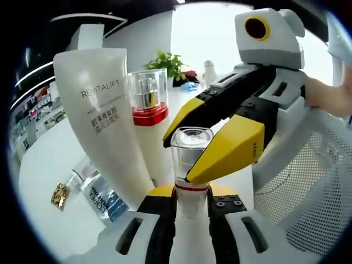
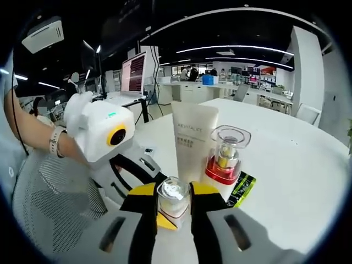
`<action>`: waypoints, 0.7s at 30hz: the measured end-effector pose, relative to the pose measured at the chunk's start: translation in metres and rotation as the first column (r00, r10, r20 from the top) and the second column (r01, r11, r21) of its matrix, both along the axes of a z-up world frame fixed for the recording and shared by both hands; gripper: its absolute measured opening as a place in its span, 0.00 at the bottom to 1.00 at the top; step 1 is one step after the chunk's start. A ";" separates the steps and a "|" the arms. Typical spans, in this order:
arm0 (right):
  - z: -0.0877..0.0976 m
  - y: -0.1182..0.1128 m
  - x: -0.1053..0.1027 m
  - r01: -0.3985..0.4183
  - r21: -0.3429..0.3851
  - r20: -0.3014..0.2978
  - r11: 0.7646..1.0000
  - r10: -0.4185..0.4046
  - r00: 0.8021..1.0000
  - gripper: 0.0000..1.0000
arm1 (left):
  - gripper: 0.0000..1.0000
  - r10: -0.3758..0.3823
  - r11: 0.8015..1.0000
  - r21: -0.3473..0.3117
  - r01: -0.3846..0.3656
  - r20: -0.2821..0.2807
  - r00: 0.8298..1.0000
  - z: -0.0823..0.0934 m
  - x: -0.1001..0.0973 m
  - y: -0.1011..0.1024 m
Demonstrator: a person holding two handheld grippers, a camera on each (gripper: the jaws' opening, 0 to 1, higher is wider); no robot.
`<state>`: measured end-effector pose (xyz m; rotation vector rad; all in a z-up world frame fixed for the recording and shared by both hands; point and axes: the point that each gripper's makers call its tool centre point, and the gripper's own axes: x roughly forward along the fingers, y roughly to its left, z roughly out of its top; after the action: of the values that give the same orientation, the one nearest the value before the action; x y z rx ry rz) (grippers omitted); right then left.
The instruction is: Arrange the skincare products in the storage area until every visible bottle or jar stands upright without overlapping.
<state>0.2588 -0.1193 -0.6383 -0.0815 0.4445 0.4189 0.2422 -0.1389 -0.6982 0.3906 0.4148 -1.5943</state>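
clear-capped bottle pinched by both grippers, being stood up

the small clear-capped bottle (image 1: 191, 165) sits upright on the white table (image 1: 49, 165), right in front of the standing tube and jar. left gripper (image 1: 190, 199) has its jaws closed against the bottle's white body, just under the red band. right gripper (image 2: 173, 202) pinches the same bottle (image 2: 172, 201) at the clear cap; in the left gripper view its yellow tips close round the cap from the upper right.

just behind: the white revitalift tube (image 1: 102, 115) stands cap-down, leaning a bit in the fisheye, w/ the red-banded clear jar (image 1: 147, 99) beside it, touching or nearly so, can't tell which. a small foil sachet (image 1: 59, 195) and a blue-printed sachet (image 1: 104, 201) lie flat on the table near the tube's base. a dark green sachet (image 2: 242, 190) lies by the jar.

step in hand, prob: settling this bottle upright next to the others. next move calls for a level base, a gap from the tube, then releasing one gripper at a time so it doesn't tip.
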 end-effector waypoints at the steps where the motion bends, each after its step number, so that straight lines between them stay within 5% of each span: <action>1: 0.000 0.001 0.000 -0.005 -0.002 0.003 1.000 0.005 1.000 0.22 | 0.19 0.000 1.000 0.001 0.000 0.015 1.000 0.000 0.000 0.001; 15: 0.004 -0.001 -0.010 -0.004 0.018 0.000 1.000 0.004 1.000 0.27 | 0.24 0.021 0.999 0.042 -0.023 0.041 0.999 -0.001 0.006 0.013; 21: -0.016 -0.008 -0.021 -0.028 -0.007 -0.080 1.000 0.027 0.996 0.24 | 0.23 0.037 0.997 0.069 -0.039 0.031 0.999 -0.001 0.008 0.021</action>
<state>0.2376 -0.1277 -0.6539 -0.0792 0.5243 0.4488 0.2504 -0.1184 -0.6994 0.4564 0.4538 -1.5381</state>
